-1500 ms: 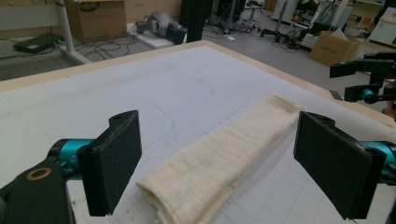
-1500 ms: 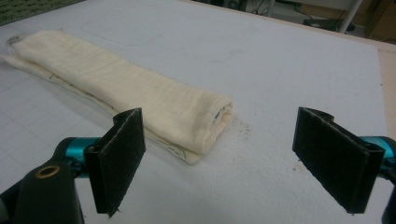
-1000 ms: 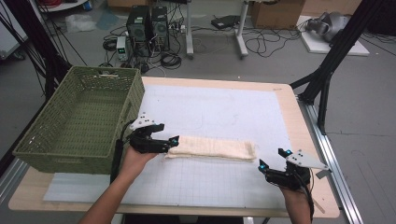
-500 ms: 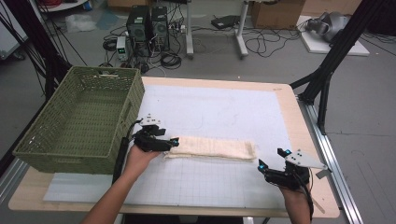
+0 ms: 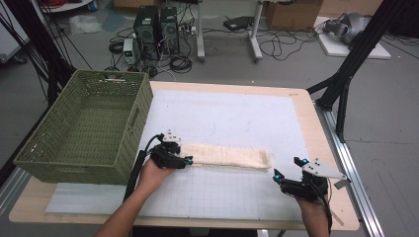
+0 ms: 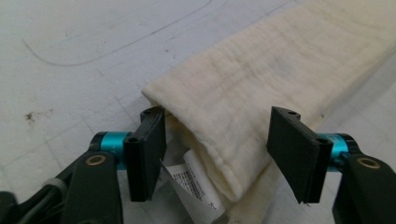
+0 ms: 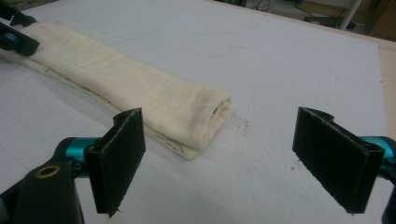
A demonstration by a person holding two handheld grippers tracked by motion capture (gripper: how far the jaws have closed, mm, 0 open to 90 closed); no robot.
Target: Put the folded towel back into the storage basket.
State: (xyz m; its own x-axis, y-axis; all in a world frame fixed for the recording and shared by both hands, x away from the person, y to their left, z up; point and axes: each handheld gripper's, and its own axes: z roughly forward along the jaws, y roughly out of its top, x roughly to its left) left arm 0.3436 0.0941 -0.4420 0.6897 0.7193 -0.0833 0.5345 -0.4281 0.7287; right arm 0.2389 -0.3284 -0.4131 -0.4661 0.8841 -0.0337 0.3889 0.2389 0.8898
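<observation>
The folded cream towel [image 5: 227, 157] lies as a long strip across the middle of the white surface [image 5: 237, 118], its left end just beside the green basket [image 5: 84, 128], its right end short of the right tongs [image 5: 285, 178].

Against the two earlier high views, the left tongs [image 5: 182, 159] have come down onto the towel's left end, and their jaws have just been closing. In the left gripper view the left tongs [image 6: 217, 156] straddle that end: the folded edge and a white care label [image 6: 194, 184] sit between the pads. One pad looks to be at the cloth's side. The other stands clear of it, so the grip is not yet made. The towel itself has not shifted from its place.

The right tongs [image 7: 231, 161] sit where they were, spread wide, low near the surface's near right corner. The towel's right end lies ahead of them, apart from both pads.

The likely reading is that the left hand is about to pinch the left end, perhaps to fold the strip over or lift it toward the basket. The jaws must close further before any pull, or the layers may slip out.
</observation>
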